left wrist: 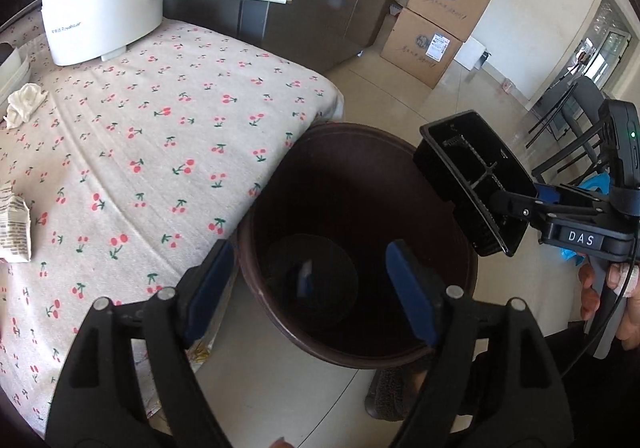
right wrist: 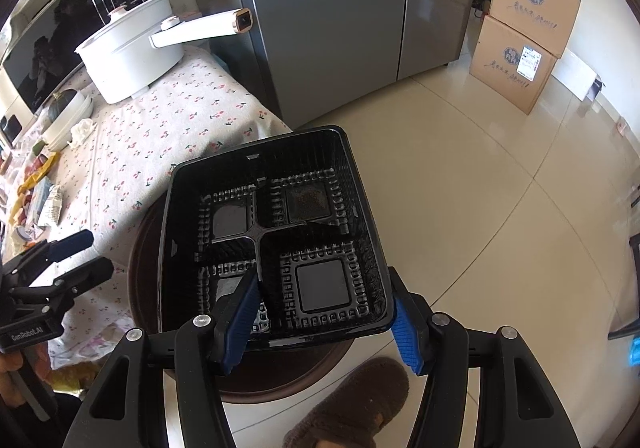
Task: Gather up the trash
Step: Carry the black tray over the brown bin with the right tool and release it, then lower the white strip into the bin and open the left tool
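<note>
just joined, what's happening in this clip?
A person with a handheld gripper in each hand is clearing trash. The right gripper is clamped on the near wall of a black four-compartment plastic tray, holding it tilted over the dark brown trash bin beside the cherry-print table. The left gripper hangs open and empty above the bin. A crumpled tissue and a wrapper lie on the table.

Bin mouth: the trash bin (left wrist: 360, 248) is open beneath the left claw (left wrist: 310, 288).
Right side: the black tray (right wrist: 272, 236) overhangs its rim.
Left side: the worktop (left wrist: 160, 152) edge touches the bin.
</note>
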Motion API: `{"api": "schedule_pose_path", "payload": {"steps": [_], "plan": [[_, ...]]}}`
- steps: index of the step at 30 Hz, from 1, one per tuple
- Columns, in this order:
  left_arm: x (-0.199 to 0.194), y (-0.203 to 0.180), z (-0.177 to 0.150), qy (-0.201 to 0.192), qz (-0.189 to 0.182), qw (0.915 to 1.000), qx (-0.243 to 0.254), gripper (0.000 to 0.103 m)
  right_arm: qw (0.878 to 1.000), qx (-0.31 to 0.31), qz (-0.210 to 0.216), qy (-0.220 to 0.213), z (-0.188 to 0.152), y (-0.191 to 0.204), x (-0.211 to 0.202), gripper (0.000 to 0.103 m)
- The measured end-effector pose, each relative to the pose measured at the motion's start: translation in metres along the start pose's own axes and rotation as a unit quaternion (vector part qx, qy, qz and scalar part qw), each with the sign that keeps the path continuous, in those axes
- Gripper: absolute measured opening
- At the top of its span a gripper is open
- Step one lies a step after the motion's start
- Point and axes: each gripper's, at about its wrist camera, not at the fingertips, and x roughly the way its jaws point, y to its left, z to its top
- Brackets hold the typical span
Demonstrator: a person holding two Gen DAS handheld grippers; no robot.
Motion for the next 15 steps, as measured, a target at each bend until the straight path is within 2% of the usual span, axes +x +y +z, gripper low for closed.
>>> {"api": "schedule_pose_path", "payload": {"steps": [6, 11, 12, 13, 15], "plan": [[-0.011, 0.019, -0.001, 0.003, 0.034, 0.9992, -0.022, 0.097, 1.000, -0.003, 0.001, 0.009, 0.000, 0.004, 0.006, 0.062], [-0.023, 0.030, -0.004, 0.003, 0.045, 0.9985, -0.029, 0.101, 1.000, 0.001, 0.003, 0.013, 0.001, 0.009, 0.008, 0.065], [-0.027, 0.032, -0.005, 0.004, 0.048, 0.9984, -0.030, 0.101, 1.000, 0.003, 0.005, 0.016, 0.002, 0.010, 0.009, 0.069], [-0.030, 0.035, -0.006, 0.004, 0.053, 0.9981, -0.031, 0.101, 1.000, 0.006, 0.005, 0.018, 0.002, 0.011, 0.010, 0.078], [-0.038, 0.040, -0.009, 0.004, 0.061, 0.9975, -0.035, 0.102, 1.000, 0.004, 0.010, 0.020, 0.002, 0.015, 0.010, 0.085]]}}
